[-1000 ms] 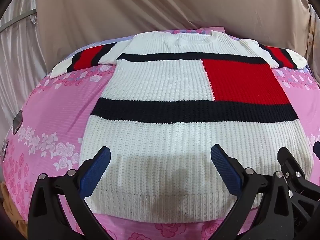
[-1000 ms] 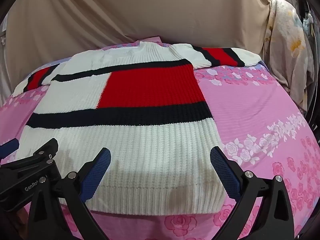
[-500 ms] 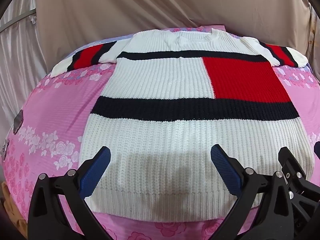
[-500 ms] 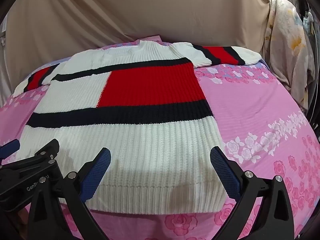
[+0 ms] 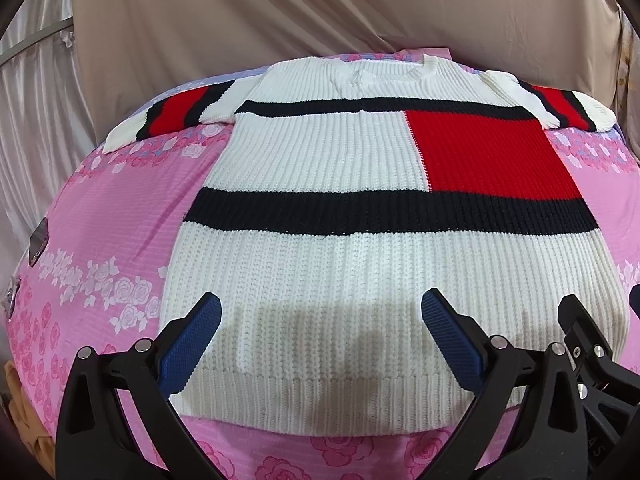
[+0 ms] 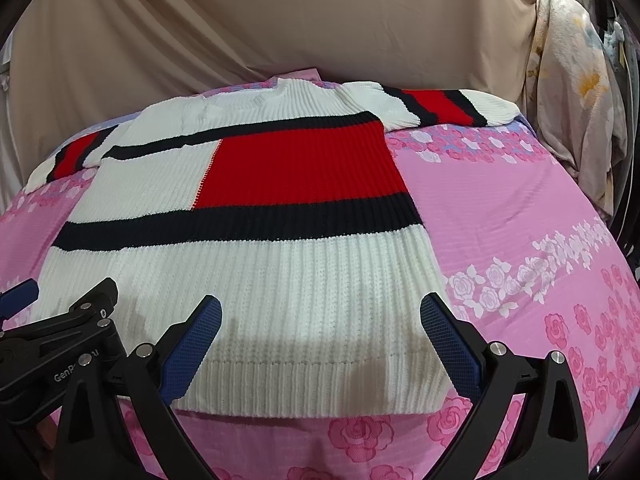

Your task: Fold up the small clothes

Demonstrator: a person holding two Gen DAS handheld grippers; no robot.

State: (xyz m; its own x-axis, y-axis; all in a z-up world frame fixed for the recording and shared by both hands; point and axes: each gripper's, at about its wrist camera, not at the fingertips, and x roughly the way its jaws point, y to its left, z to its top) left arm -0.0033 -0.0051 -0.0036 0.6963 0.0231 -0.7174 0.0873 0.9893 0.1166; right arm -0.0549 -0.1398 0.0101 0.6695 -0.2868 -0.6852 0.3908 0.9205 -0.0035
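Your left gripper [image 5: 320, 340] hangs with its jaws spread wide, gripping nothing, the blue pads [image 5: 190, 350] framing the hem of the sweater [image 5: 340, 280] at 6 o'clock in the left wrist view. Your right gripper [image 6: 320, 340] is likewise wide apart and empty above the same hem. Each gripper shows at the edge of the other's view: the right one at 4 o'clock in the left view, the left one at 8 o'clock in the right view, so the two sit near each other, side by side.

The sweater lies flat and unfolded, front up, on the pink rose-print bedsheet [image 5: 112, 240], hem toward you and neckline at 12 o'clock. It is white ribbed knit with two dark navy bands and a red block [image 5: 492, 152] at about 2 o'clock in the left view. Both sleeves stretch straight out, one toward 10 o'clock and one toward 2 o'clock, each with red and navy stripes. Gripper shadows fall on the white panel just above the hem.

Behind the bed hangs a beige curtain [image 6: 260, 20]. At 3 o'clock in the right view a pale floral cloth [image 6: 576, 92] hangs beside the bed. A small dark flat object [image 5: 39, 240] lies on the sheet at 9 o'clock in the left view; you cannot tell what it is. No container shows in either view.
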